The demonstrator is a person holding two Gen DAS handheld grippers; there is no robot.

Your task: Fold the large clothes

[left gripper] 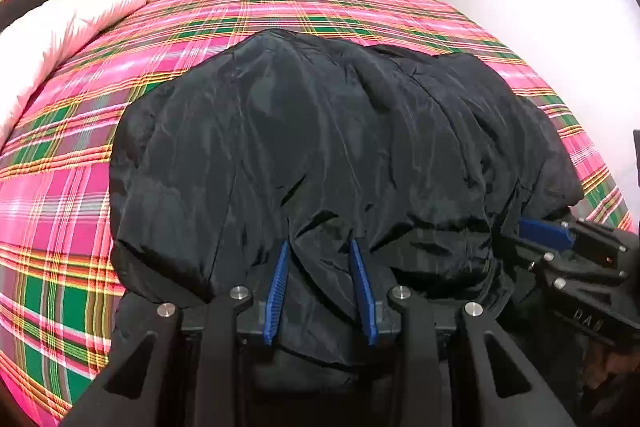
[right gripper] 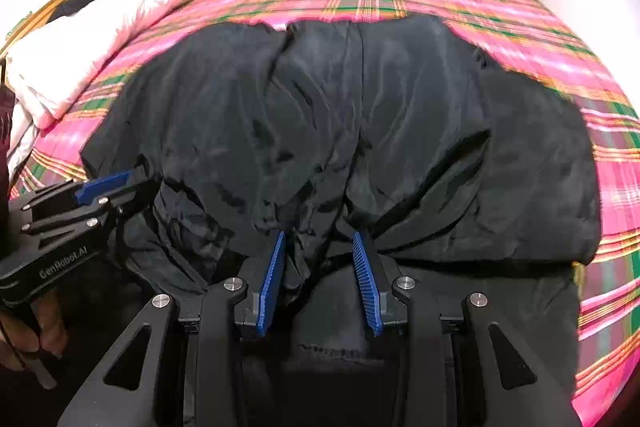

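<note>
Nearest to the lens, the left hand-held gripper [left gripper: 320,247], a black frame with ribbed blue pads, has its two fingers closed part-way on a bunched ridge of the large black padded coat [left gripper: 304,131] of shiny quilted fabric; the cloth is gathered between the pads and creases fan out from the pinch. The right hand-held gripper [right gripper: 319,239] looks the same in its own view: narrow gap, a pleat of the coat's near edge caught between the blue pads. The two grips sit side by side along that near edge, close together.

The coat lies on the bed with its pink, green and yellow plaid sheet [left gripper: 60,155], taking up most of the near half. Its far part lies heaped and puffy rather than flat, and a lower layer of the same black fabric shows beneath the pinched edge, at the bed's near side. A white puffy duvet [left gripper: 68,27] is pushed to the far left, well apart from the coat.

As I judge it, a fold is in hand: the near edge is raised and gathered, but not yet carried across. What is left would be laying it over, smoothing, and any further folds.
</note>
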